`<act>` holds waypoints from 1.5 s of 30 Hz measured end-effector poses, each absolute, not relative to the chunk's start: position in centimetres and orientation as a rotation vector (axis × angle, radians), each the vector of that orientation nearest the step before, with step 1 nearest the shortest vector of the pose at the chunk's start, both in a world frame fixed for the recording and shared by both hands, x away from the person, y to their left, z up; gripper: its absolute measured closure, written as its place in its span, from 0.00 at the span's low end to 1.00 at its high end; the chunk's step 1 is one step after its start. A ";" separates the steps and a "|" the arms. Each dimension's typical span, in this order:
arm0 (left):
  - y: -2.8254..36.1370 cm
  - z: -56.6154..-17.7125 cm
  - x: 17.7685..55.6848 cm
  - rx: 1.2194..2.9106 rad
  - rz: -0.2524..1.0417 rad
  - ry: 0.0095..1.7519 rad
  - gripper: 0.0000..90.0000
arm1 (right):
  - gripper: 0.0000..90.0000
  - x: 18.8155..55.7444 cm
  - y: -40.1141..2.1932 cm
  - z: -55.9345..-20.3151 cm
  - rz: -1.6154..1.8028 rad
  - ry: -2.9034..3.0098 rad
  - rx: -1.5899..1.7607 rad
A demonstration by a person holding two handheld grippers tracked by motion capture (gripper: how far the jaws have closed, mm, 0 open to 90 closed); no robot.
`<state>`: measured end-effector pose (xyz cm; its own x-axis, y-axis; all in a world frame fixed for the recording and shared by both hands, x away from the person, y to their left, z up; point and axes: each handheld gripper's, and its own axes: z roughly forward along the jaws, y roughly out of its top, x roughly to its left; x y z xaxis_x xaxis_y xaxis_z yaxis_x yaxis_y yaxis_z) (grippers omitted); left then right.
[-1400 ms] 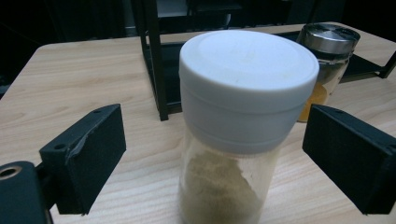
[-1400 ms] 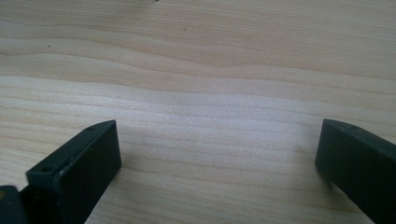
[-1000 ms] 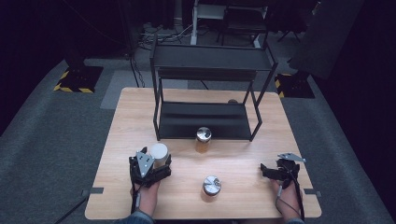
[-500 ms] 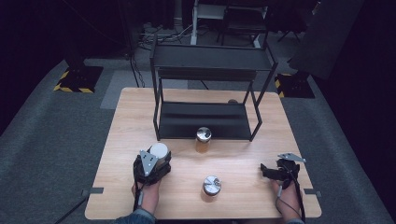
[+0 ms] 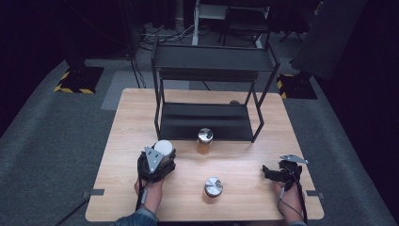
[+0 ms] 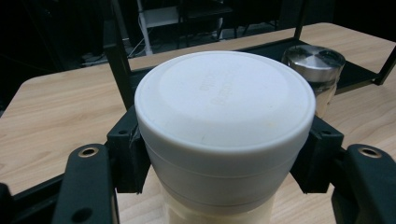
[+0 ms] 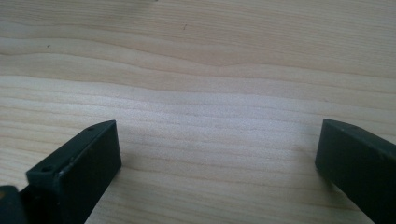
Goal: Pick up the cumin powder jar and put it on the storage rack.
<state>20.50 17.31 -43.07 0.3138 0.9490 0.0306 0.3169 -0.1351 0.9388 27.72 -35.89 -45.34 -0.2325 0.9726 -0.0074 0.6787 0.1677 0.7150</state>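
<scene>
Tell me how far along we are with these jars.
Done: the left tool is shut on the white-lidded jar. In hand: that jar, apparently not yet lifted. Left: probably moving it to the black rack; two metal-lidded jars stand free on the table. The right tool rests open, empty.

In the left gripper view the white jar [image 6: 224,135] runs off the bottom edge, its base hidden; raised lettering on its lid is too faint to read. Behind it, the steel-lidded jar [image 6: 317,70] seems half covered
</scene>
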 end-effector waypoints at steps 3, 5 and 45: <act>17.3 -42.5 21.1 1.637 0.837 1.175 0.37 | 0.00 27.7 -35.9 -45.3 0.826 1.980 1.557; 17.2 -42.0 21.4 1.640 0.843 1.169 0.37 | 0.00 27.7 -35.9 -45.3 0.826 1.980 1.557; 16.7 -34.8 32.9 1.727 0.781 1.136 0.37 | 0.00 27.7 -35.9 -45.4 0.827 1.979 1.557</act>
<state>32.87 16.70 -34.84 0.3786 0.9251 0.0287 0.3576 -0.1748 0.9174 27.72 -35.89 -45.36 -0.2325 0.9726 -0.0072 0.6782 0.1675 0.7155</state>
